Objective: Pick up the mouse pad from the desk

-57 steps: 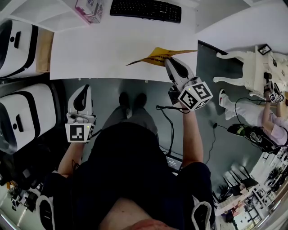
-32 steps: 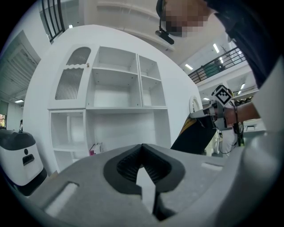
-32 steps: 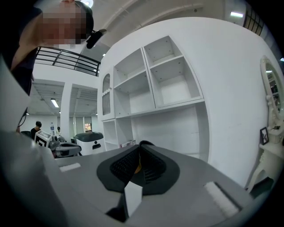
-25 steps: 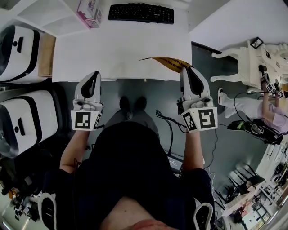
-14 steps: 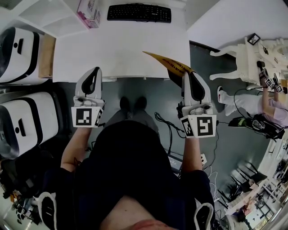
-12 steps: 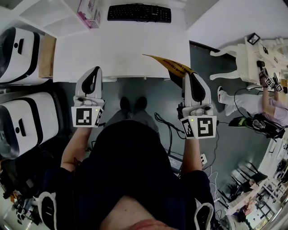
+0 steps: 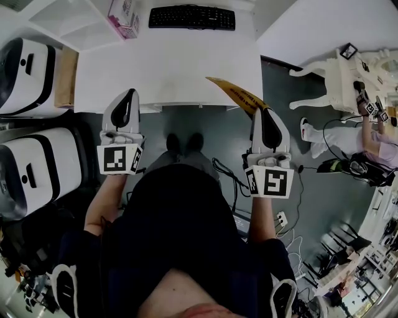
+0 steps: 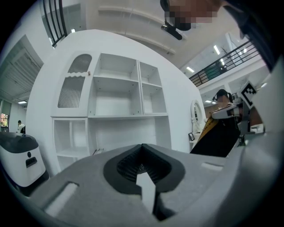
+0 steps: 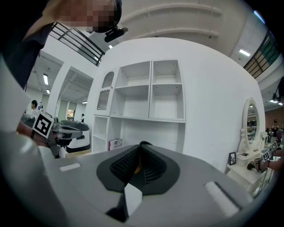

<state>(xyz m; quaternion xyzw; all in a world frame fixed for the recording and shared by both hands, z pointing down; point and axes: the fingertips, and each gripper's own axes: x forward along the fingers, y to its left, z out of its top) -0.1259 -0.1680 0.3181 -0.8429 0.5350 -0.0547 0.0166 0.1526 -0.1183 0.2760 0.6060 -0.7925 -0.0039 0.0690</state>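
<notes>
Right claw (image 7: 263, 113) pinching mouse pad (image 7: 237, 94) edge; pad off worktop (image 7: 168, 68), above its front right corner. Firm pinch, lift level, avoid flop. Left claw (image 7: 129, 94) pressed together, empty.

1. I stand in a large indoor hall fitted out as an office-style test lab.
2. Ahead of my left gripper (image 7: 129, 94): a white desk (image 7: 168, 68) with a black keyboard (image 7: 191, 17), then open white shelving (image 8: 117, 102).
3. Right of my right gripper (image 7: 264, 112): a white dressing table (image 7: 341, 77), an oval mirror (image 9: 250, 117), another person (image 7: 372, 149), cables (image 7: 227, 169) across the grey floor (image 7: 311, 186).
4. Left of my left gripper: white machines (image 7: 28, 161).
5. Overhead: strip lights (image 9: 244, 52) and a gallery railing (image 8: 230, 61).
</notes>
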